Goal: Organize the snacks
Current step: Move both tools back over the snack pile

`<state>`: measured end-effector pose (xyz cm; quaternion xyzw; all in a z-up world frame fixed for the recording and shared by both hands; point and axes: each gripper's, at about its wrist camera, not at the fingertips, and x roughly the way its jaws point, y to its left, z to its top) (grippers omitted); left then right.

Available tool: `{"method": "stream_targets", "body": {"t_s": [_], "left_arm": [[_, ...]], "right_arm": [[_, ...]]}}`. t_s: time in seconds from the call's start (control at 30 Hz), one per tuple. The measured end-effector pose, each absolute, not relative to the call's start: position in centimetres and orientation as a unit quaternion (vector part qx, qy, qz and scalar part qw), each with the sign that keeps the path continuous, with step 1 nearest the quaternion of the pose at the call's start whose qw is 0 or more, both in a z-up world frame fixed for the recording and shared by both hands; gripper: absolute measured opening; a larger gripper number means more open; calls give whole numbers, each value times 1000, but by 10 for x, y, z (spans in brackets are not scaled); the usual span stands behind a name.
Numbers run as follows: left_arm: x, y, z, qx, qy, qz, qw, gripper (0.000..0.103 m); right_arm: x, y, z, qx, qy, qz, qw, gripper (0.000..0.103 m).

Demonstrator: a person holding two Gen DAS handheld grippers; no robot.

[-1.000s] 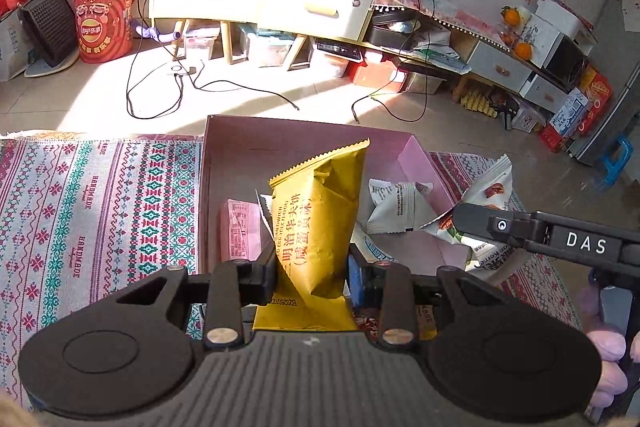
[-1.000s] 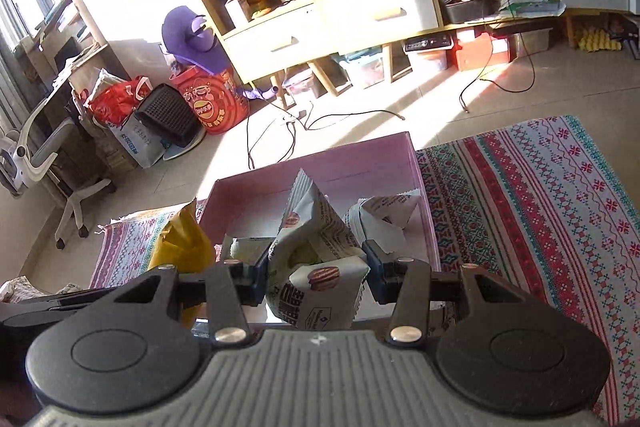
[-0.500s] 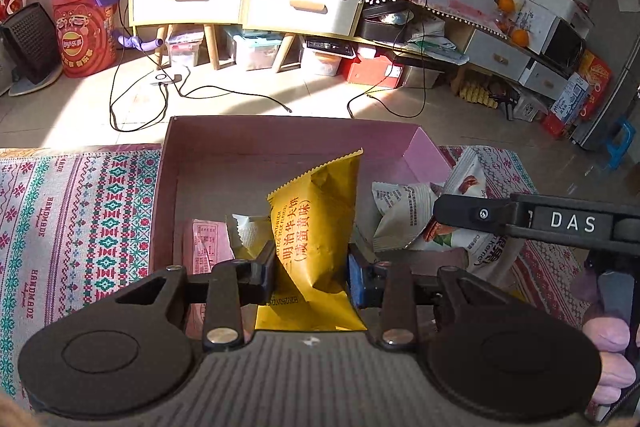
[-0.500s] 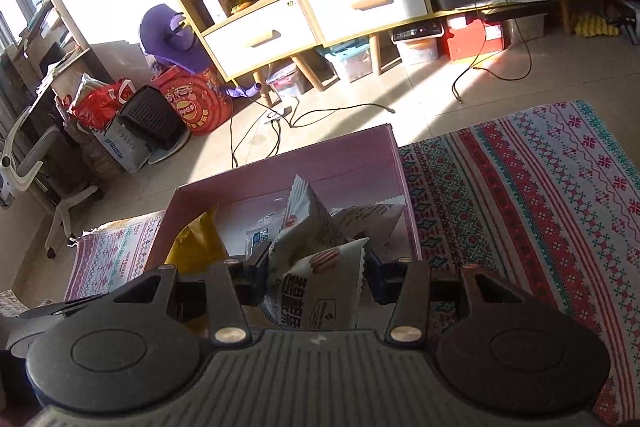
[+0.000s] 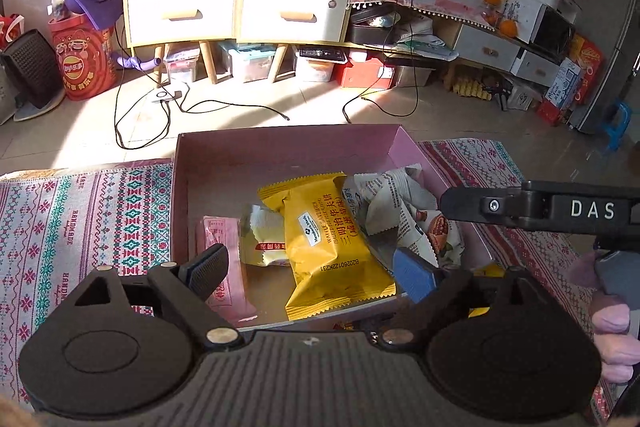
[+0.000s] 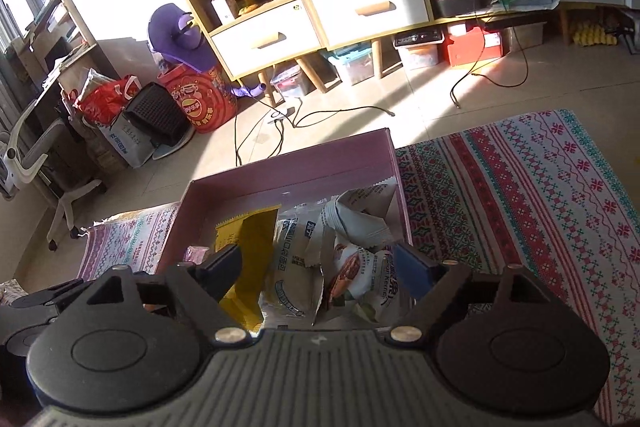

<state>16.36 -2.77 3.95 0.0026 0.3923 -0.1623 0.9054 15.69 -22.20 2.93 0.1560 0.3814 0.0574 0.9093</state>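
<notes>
A: What are the grippers doing over the pink box (image 5: 224, 163)?
B: The left gripper (image 5: 310, 273) has its jaws opening, clear of the yellow packet (image 5: 332, 239) lying flat inside. The right gripper (image 6: 320, 267) spreads too, over the white packets (image 6: 352, 247).
A: Beyond the box?
B: Cables (image 5: 160, 115), then the drawer cabinet (image 5: 236, 11).
</notes>
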Motion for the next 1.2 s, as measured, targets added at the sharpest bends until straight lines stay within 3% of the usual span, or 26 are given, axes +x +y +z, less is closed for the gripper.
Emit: {"method": "stream_targets", "body": {"t_s": [0.23, 0.6, 1.2], "left_arm": [[133, -22, 55, 18, 391, -152, 907, 103], [94, -5, 44, 18, 424, -134, 895, 103], [67, -20, 5, -3, 455, -111, 883, 103]], "right_arm": [[133, -221, 45, 136, 377, 56, 914, 89], [89, -221, 47, 83, 381, 56, 919, 96], [60, -246, 8, 44, 424, 38, 904, 97]]}}
